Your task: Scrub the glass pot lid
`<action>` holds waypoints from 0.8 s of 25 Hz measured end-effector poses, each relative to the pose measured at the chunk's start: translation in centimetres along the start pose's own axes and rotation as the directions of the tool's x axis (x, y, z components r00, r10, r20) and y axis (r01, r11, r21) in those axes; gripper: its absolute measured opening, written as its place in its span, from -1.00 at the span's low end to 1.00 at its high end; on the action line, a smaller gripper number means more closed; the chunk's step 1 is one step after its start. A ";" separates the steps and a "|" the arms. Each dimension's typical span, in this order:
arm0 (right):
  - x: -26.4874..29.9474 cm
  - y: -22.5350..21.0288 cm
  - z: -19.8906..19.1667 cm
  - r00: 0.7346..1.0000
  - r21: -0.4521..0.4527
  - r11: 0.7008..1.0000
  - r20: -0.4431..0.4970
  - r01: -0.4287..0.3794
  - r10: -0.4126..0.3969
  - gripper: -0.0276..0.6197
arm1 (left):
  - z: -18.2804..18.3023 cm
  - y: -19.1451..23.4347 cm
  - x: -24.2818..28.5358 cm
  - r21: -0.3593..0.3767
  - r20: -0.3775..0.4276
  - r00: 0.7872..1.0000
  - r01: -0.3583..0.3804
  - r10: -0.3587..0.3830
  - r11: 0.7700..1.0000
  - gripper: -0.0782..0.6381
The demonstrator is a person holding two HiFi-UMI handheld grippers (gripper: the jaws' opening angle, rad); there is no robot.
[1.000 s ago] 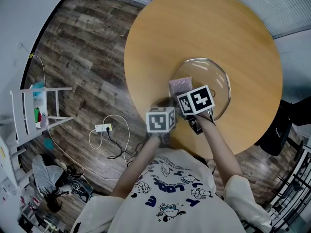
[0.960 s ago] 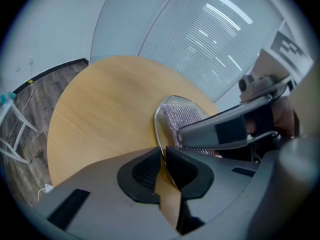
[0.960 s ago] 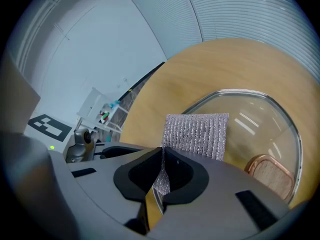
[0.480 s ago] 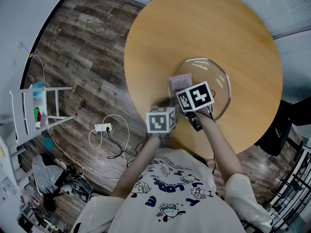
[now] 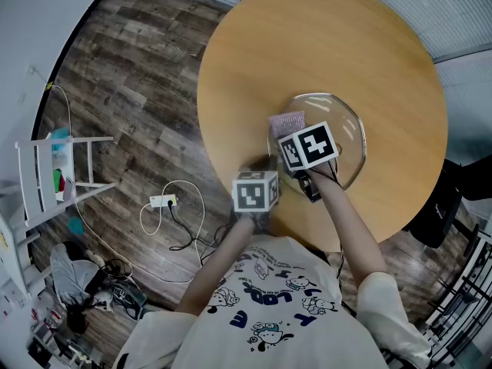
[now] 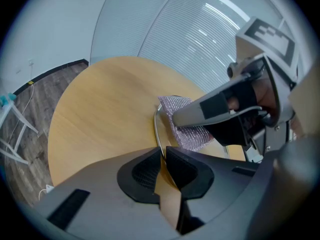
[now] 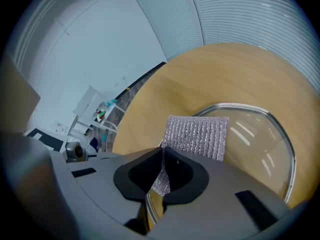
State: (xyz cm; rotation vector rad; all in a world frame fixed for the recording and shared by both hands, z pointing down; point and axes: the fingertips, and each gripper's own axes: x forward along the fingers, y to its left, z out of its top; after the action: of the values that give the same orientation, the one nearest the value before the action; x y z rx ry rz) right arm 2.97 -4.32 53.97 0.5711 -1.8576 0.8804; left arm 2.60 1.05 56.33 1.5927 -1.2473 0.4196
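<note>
Pins the glass pot lid with the left tool, clenched on the lid's metal rim at its lower-left edge. Shows, in the left gripper view, that thin rim running straight in between the two closed pads. Holds a silvery ribbed scouring cloth in the right tool, jaws pinched on the cloth's near edge. Leaves the rest of the cloth standing out ahead of the tool, over the lid's left edge and apparently resting on the glass.

Finds the lid right of centre in the head view, on the round wooden worktop, nearer the worktop's lower edge than its upper one. Places both tools side by side at the lower left of the lid, marker cubes nearly touching in the head view.

Reads as the scrubbing step itself, under way or just starting: cloth on the glass, lid braced. Gives no sign of progress: no foam, water or dirt visible on the glass.

Calls next for a stroke of the cloth across the dome toward the upper right of the lid, with even downward pressure. Wants a firm left grip throughout, to stop any sliding or tipping of the lid on the smooth wood. Needs care to hold the right tool's hard pads off the glass and to stop short of the far rim. Risks folding the loose cloth under if pushed free edge first; probably goes better dragged back toward the tool.
</note>
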 end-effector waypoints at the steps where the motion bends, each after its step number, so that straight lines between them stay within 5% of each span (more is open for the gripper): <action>1: 0.0 -0.1 0.1 1.000 -0.002 1.000 -0.002 0.001 -0.001 -0.80 | 0.0 0.0 0.0 0.000 0.000 1.000 0.000 0.000 1.000 -0.67; 20: 0.0 -1.2 1.5 0.999 -0.007 1.000 -0.053 0.005 -0.006 -0.80 | 0.1 0.1 -0.1 -0.006 -0.002 1.000 0.005 -0.005 1.000 -0.66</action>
State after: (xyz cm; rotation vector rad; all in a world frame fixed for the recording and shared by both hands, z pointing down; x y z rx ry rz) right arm 2.95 -6.23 53.95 0.5440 -1.8099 0.8775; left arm 2.47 1.00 56.26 1.5896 -1.2410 0.4137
